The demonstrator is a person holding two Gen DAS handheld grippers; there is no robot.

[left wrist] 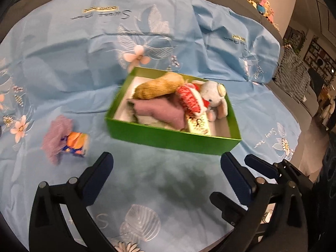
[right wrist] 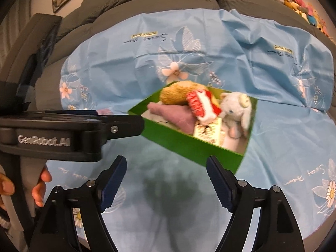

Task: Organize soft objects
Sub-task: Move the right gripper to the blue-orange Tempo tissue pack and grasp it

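Green box (left wrist: 168, 140) sitting on blue flowered sheet (left wrist: 73, 67), spread over grey couch (right wrist: 126, 14); box toward middle of sheet, nearer its front edge. Packed inside: brown plush (left wrist: 159, 86) at back wall, mauve cloth (left wrist: 159, 111) in centre, red-and-white plush (left wrist: 190, 99) leaning on grey elephant toy (left wrist: 214, 98) at right end, printed card packet (left wrist: 198, 125) against near wall. Packed tight, likely so nothing spills.

Left out near sheet's left edge: small mauve fluffy piece (left wrist: 55, 138) touching orange-and-blue packet (left wrist: 76, 145), well apart from box. Probably next to go in.

Left claw (left wrist: 166, 161) spread wide, nothing between pads, hovering over bare sheet just in front of box. Right claw (right wrist: 167, 169) likewise parted and empty, aimed at box's near wall. In right view, left tool's black body crossing at left side, person's fingers (right wrist: 41, 185) wrapped on its handle.

Judgement: both tools free, box mostly filled, the two loose items outstanding.
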